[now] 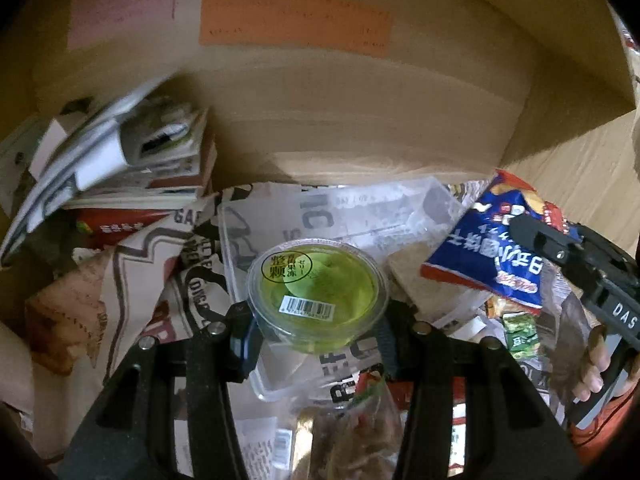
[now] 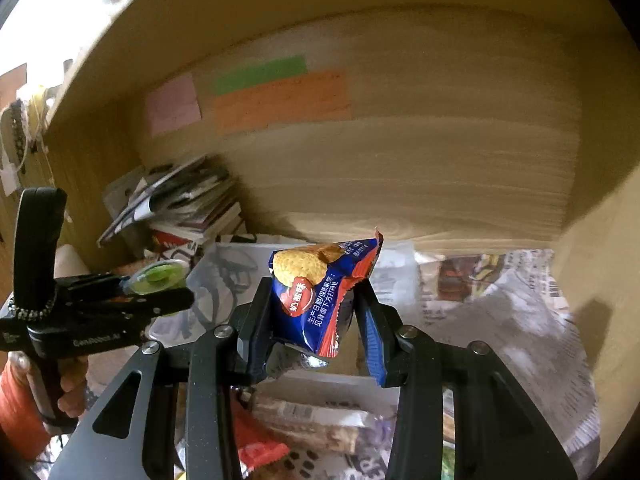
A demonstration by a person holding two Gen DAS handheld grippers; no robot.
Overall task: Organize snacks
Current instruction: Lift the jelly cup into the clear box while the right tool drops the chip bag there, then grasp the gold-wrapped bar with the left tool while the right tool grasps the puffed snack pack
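Observation:
My left gripper [image 1: 316, 324] is shut on a clear cup of green jelly [image 1: 318, 292] with a barcode on its lid. It holds the cup above a clear plastic bin [image 1: 360, 208] lying on newspaper. In the right wrist view my right gripper [image 2: 314, 320] is shut on a blue biscuit packet [image 2: 320, 296], held up off the surface. That same blue packet [image 1: 492, 256] shows at the right of the left wrist view, pinched in the right gripper [image 1: 520, 224]. The left gripper with the jelly cup [image 2: 158, 276] appears at the left of the right wrist view.
A wooden back wall [image 1: 360, 100] carries pink, green and orange paper notes [image 1: 292, 20]. A stack of books and magazines [image 1: 132, 160] fills the back left corner. Newspaper [image 2: 500, 300] covers the surface. Loose snack packets [image 2: 312, 420] lie in front, below the grippers.

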